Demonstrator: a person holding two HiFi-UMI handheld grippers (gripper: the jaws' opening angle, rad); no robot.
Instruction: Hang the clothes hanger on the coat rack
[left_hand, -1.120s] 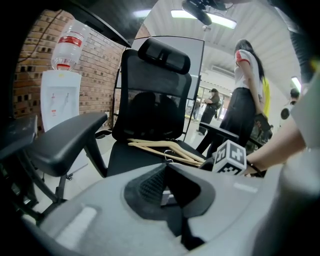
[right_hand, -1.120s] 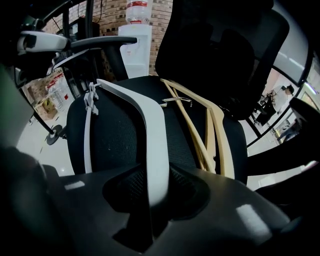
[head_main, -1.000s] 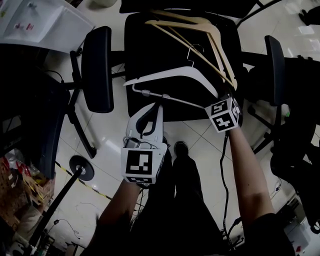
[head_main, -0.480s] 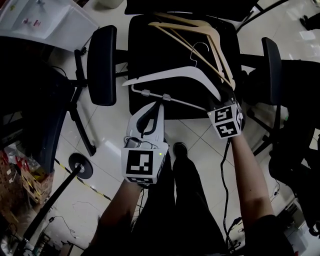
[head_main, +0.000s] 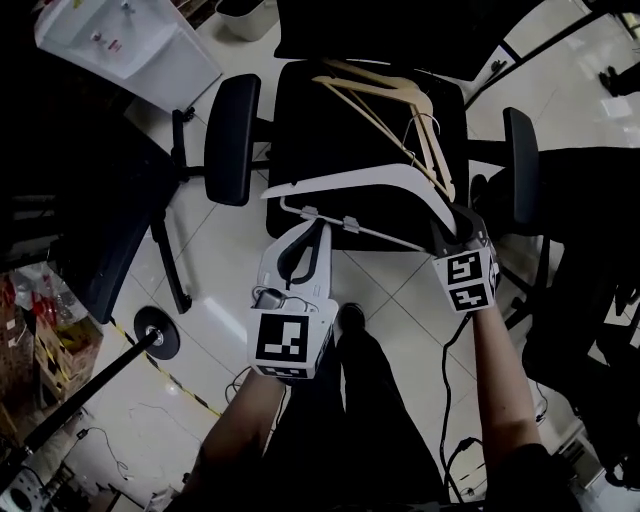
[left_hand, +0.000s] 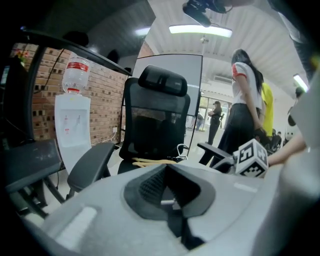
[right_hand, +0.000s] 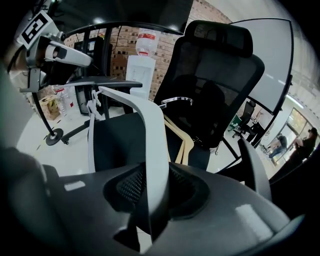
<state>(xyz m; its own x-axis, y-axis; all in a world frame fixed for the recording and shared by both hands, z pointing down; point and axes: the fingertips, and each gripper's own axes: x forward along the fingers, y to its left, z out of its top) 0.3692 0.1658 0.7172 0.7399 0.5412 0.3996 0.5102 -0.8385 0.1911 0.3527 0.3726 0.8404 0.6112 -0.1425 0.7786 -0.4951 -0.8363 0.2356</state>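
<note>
A white clothes hanger (head_main: 370, 178) with a thin clip bar under it hangs above the black office chair (head_main: 330, 130), held at two places. My right gripper (head_main: 448, 222) is shut on its right arm; in the right gripper view the white arm (right_hand: 152, 145) runs up from between the jaws of the right gripper (right_hand: 150, 200). My left gripper (head_main: 320, 222) is shut on the clip bar near its middle. A sliver of metal shows between the pads of the left gripper (left_hand: 167, 202). Several wooden hangers (head_main: 385, 95) lie on the chair seat.
A water dispenser (head_main: 120, 45) stands at the far left, also in the left gripper view (left_hand: 75, 115). The chair's armrests (head_main: 232, 140) flank the seat. A dark pole on a round foot (head_main: 160, 335) crosses the floor at lower left. People (left_hand: 245, 110) stand behind the chair.
Both grippers have risen with the white hanger, lifting it off the chair seat. The wooden hangers stay on the seat.
</note>
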